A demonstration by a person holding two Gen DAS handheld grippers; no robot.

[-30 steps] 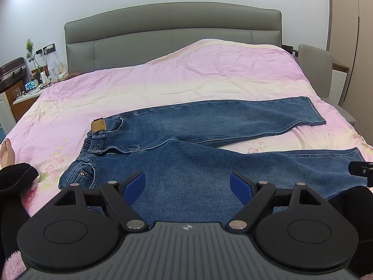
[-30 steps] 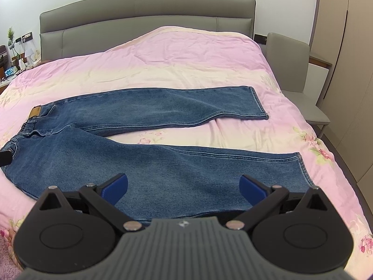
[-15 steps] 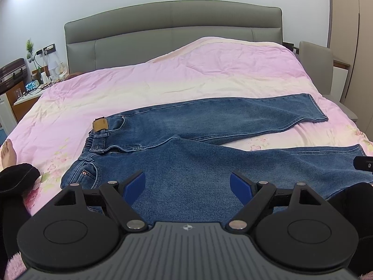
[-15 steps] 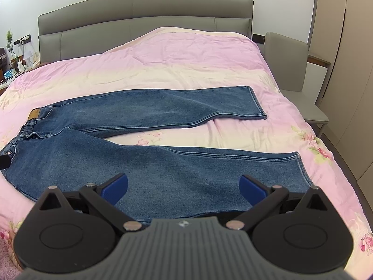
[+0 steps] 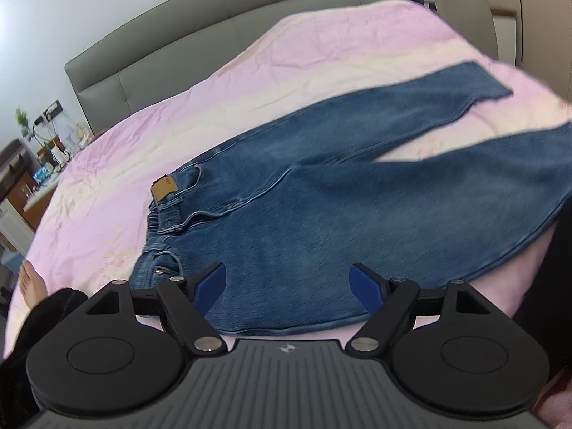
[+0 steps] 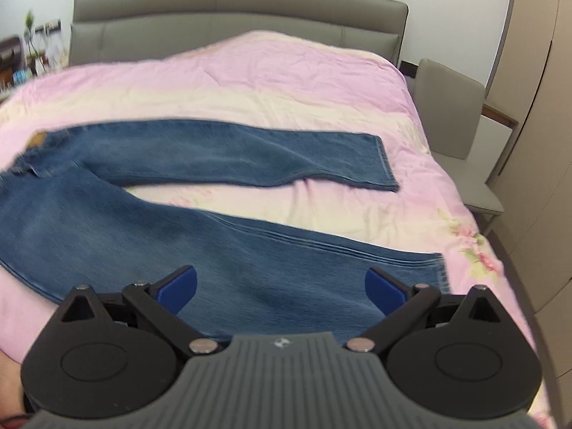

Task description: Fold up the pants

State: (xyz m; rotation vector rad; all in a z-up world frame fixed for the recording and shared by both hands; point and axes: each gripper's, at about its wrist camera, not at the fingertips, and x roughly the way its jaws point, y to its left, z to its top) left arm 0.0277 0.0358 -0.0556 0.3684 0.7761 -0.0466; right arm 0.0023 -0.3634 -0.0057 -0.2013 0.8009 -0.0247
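Blue jeans [image 5: 321, 207] lie flat on a pink bed, legs spread in a V, waistband with a tan patch [image 5: 165, 188] at the left. My left gripper [image 5: 287, 282] is open and empty, hovering over the near hip and thigh by the waistband. The jeans also show in the right wrist view [image 6: 143, 228], with the far leg's hem [image 6: 386, 164] and the near leg's hem [image 6: 438, 268] at the right. My right gripper [image 6: 280, 284] is open and empty above the lower near leg.
The pink duvet [image 6: 268, 82] covers the bed up to a grey headboard [image 6: 232, 7]. A grey chair [image 6: 450, 107] and wardrobe doors [image 6: 536, 107] stand to the right. A cluttered nightstand [image 5: 39, 164] is at the left. A bare foot [image 5: 30, 282] shows by the bed's left edge.
Both grippers have moved down and closer to the jeans, with motion blur. The left view has tilted and swung toward the waistband; the right has shifted toward the near leg's hem. Jaws stay open.
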